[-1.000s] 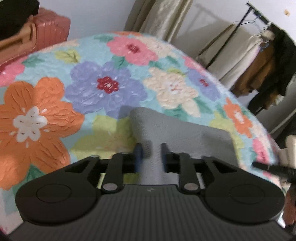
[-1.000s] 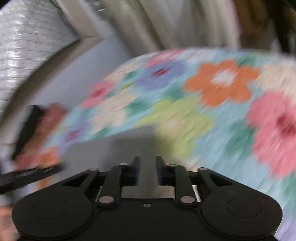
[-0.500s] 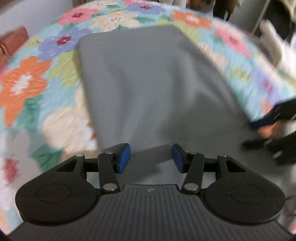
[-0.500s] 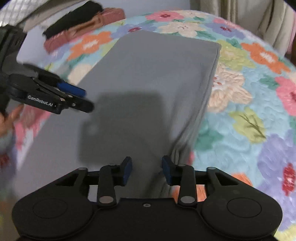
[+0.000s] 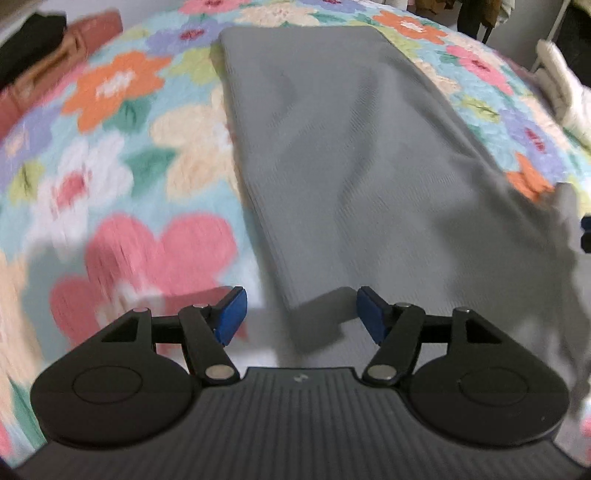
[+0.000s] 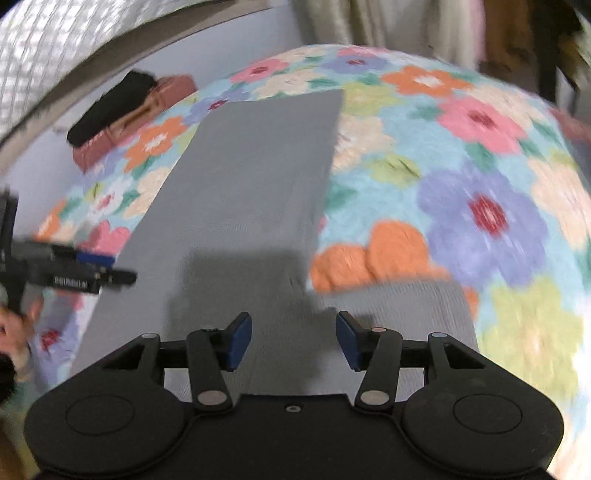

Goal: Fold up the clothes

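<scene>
A grey garment (image 5: 343, 147) lies flat as a long folded strip on the flowered bedspread (image 5: 122, 155). It also shows in the right wrist view (image 6: 255, 177), with a wider grey part spreading to the right near me. My left gripper (image 5: 298, 314) is open and empty, just above the strip's near left corner. My right gripper (image 6: 293, 341) is open and empty, over the garment's near end. The left gripper also shows at the left edge of the right wrist view (image 6: 92, 271), beside the garment's left edge.
A pink suitcase (image 6: 129, 122) with a black item on top stands beyond the bed's far left. A clothes rack with hanging clothes (image 5: 491, 11) and a white bundle (image 5: 565, 92) are at the right. Curtains (image 6: 388, 22) hang behind the bed.
Both grippers have opened wider and let go of the garment, which now lies laid out flat. Both have pulled back toward its near end.
</scene>
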{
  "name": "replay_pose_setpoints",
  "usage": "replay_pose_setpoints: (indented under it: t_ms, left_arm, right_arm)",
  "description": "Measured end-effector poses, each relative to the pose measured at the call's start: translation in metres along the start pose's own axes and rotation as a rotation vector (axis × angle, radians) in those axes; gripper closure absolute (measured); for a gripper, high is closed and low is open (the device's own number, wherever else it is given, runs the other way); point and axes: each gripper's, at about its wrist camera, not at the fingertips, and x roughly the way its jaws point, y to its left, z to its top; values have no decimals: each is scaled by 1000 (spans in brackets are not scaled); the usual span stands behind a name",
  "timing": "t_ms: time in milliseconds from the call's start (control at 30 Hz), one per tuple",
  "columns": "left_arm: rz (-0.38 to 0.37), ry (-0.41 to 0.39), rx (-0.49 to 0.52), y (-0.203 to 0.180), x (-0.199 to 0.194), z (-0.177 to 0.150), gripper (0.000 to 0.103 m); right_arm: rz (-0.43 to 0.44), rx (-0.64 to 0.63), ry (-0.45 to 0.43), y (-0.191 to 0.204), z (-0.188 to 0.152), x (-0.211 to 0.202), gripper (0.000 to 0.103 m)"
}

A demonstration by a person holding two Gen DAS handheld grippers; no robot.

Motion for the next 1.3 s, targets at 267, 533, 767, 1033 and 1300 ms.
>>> replay_pose_setpoints:
  t_ms: [267, 533, 767, 1033, 1300]
  left_arm:
    - [-211, -75, 21, -51, -39, -34, 32]
    - [-419, -36, -59, -79, -54, -79, 35]
    - [-337, 40, 40, -120, -25, -102, 35]
    - [-339, 77, 75, -130, -32, -109, 32]
    - [-286, 70, 42, -59, -71, -86, 33]
  right_arm:
    - [59, 192, -42, -17, -65, -42, 47]
    - [37, 406, -208, -43, -139, -64, 46]
    - [30, 459, -179, -66, -161, -47, 46]
    - [64, 556, -342, -95, -161, -24, 41]
    - [-42, 213, -504, -35, -128, -35, 94]
